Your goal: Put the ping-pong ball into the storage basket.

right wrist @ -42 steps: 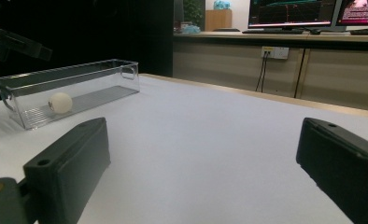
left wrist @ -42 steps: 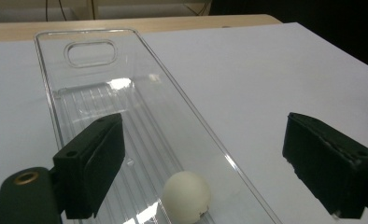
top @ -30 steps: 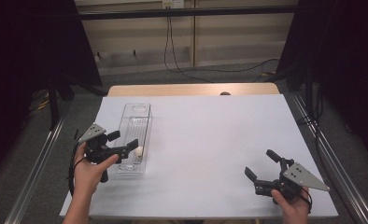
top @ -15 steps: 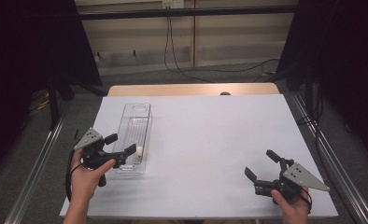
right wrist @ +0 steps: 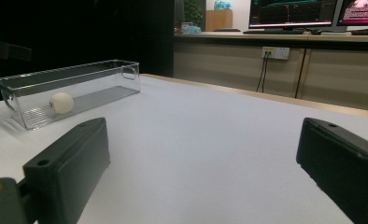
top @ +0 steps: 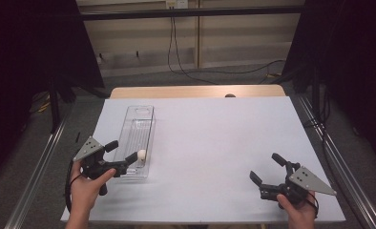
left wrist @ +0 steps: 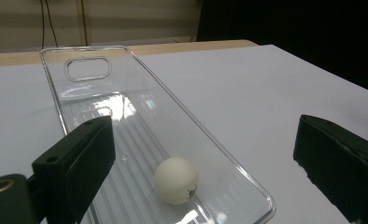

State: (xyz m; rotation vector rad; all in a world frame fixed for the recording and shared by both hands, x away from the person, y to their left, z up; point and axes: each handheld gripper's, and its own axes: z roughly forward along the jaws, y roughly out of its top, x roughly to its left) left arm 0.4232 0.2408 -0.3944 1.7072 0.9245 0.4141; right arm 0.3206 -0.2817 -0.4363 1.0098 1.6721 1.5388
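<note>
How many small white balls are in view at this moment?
1. The small white ball lies inside the long clear plastic bin, near the end closest to the left gripper, whose jaws stand open around that end. No other ball is visible on the white table.

- A clear plastic bin (top: 137,138), long and narrow with ribbed flooring, is lying lengthwise on the white table's left half, running from 12 o'clock toward 6 o'clock, its oval handle cut-out at the far end.
- A small white ball (top: 141,154) is sitting inside the bin on the floor, down at the 6 o'clock end, close against the right wall. Some dark print is showing low on the ball in the left gripper view.
</note>
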